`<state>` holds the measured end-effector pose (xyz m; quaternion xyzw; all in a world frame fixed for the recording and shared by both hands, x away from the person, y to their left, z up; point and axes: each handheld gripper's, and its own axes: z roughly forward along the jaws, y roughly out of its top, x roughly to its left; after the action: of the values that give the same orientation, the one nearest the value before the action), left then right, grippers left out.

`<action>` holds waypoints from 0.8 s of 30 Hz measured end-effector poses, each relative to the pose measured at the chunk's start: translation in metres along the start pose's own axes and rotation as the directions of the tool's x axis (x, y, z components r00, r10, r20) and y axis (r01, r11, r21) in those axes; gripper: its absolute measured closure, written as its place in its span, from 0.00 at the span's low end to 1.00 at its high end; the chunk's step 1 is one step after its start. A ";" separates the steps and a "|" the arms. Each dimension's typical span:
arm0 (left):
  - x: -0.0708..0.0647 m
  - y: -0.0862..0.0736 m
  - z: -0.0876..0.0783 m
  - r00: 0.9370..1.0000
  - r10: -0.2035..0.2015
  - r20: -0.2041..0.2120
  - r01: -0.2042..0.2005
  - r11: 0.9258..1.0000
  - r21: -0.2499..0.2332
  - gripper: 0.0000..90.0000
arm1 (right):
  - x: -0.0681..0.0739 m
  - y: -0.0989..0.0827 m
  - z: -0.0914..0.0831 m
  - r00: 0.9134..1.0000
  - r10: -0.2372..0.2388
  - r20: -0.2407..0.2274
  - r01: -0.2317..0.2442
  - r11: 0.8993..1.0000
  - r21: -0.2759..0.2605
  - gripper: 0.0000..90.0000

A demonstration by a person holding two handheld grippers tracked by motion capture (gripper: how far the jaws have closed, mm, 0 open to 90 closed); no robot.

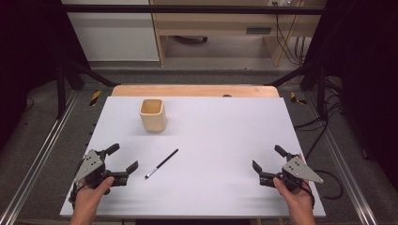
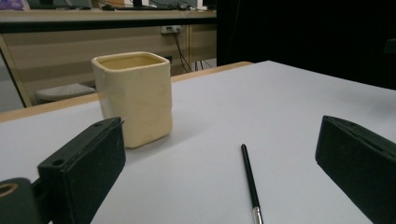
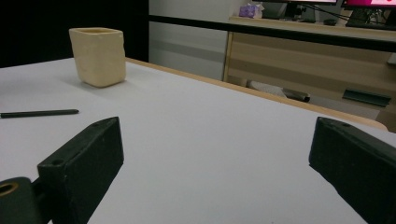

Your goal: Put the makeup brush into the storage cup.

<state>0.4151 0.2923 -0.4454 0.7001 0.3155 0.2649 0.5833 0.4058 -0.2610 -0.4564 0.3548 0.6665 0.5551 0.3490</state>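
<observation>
Gaping wide, left claw empty, right claw likewise, brush untouched

White table; wooden desk and cables beyond

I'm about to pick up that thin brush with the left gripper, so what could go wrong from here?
The brush is slim and lies flat on the table, so the open left gripper may nudge or roll it rather than pinch it. The cup stands upright just beyond; a careless reach could knock it. The right gripper is open and far off, so it could not quickly help.
</observation>
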 end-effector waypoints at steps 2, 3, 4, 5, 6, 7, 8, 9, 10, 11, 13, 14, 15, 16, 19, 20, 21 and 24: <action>-0.003 0.000 0.001 1.000 0.000 0.002 0.000 1.000 0.011 0.01 | 0.000 0.000 0.000 1.000 0.000 0.006 0.000 1.000 0.000 0.04; -0.005 0.000 0.001 1.000 0.003 0.005 -0.003 1.000 0.016 0.01 | 0.000 0.000 0.000 1.000 0.000 0.007 0.000 1.000 -0.001 0.04; -0.007 0.000 0.001 1.000 0.007 0.009 -0.008 1.000 0.023 0.01 | 0.000 0.000 0.000 1.000 0.001 0.007 -0.001 1.000 -0.003 0.04; -0.009 0.000 0.001 1.000 0.014 0.013 -0.014 0.999 0.030 0.01 | 0.001 0.000 -0.001 1.000 -0.003 0.011 0.003 1.000 -0.004 0.03; -0.010 0.000 0.001 1.000 0.019 0.017 -0.019 0.999 0.038 0.01 | 0.001 0.001 -0.001 1.000 -0.003 0.011 0.004 1.000 -0.008 0.03; -0.012 0.000 0.001 0.999 0.025 0.021 -0.026 0.999 0.043 0.01 | 0.001 0.001 -0.001 1.000 -0.003 0.011 0.004 1.000 -0.008 0.03; -0.014 0.000 0.002 0.999 0.034 0.026 -0.035 0.998 0.051 0.01 | 0.001 0.001 -0.002 1.000 -0.003 0.010 0.003 1.000 -0.013 0.03; -0.015 0.000 0.002 0.999 0.036 0.028 -0.038 0.997 0.060 0.01 | 0.001 0.001 -0.003 1.000 0.000 0.013 0.000 1.000 -0.014 0.03; -0.017 0.001 0.004 0.999 0.036 0.031 -0.038 0.997 0.061 0.01 | 0.001 0.001 -0.004 1.000 0.003 0.016 -0.003 1.000 -0.016 0.03; -0.018 0.001 0.005 0.999 0.035 0.040 -0.038 0.996 0.075 0.01 | 0.001 0.002 -0.006 1.000 0.013 0.021 -0.012 1.000 -0.021 0.03; -0.021 0.003 0.011 0.998 0.047 0.049 -0.052 0.994 0.101 0.01 | 0.001 0.002 -0.007 1.000 0.011 0.026 -0.010 1.000 -0.024 0.03; -0.023 0.005 0.015 0.997 0.045 0.055 -0.051 0.991 0.122 0.02 | 0.000 0.002 -0.008 1.000 0.007 0.030 -0.006 1.000 -0.023 0.03; -0.024 0.007 0.018 0.997 0.052 0.063 -0.061 0.986 0.152 0.02 | 0.000 0.002 -0.009 0.999 0.009 0.032 -0.009 1.000 -0.021 0.03; -0.026 0.010 0.022 0.995 0.072 0.065 -0.083 0.980 0.180 0.02 | -0.001 0.002 -0.010 0.999 0.010 0.033 -0.010 1.000 -0.026 0.03; -0.032 0.018 0.033 0.990 0.105 0.090 -0.124 0.962 0.242 0.02 | -0.002 0.002 -0.013 0.999 0.017 0.044 -0.016 1.000 -0.024 0.03; -0.033 0.020 0.036 0.989 0.109 0.102 -0.132 0.958 0.255 0.02 | -0.002 0.002 -0.013 0.999 0.018 0.047 -0.017 1.000 -0.023 0.03; -0.035 0.023 0.039 0.987 0.116 0.111 -0.143 0.952 0.271 0.02 | -0.002 0.002 -0.014 0.999 0.017 0.048 -0.016 1.000 -0.019 0.03; -0.037 0.031 0.049 0.982 0.135 0.132 -0.171 0.932 0.321 0.02 | -0.001 0.002 -0.013 0.999 0.014 0.048 -0.013 1.000 -0.013 0.03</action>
<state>0.4304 0.2289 -0.4239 0.8236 0.2680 0.2149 0.4513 0.3954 -0.2681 -0.4524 0.3703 0.6522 0.5529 0.3632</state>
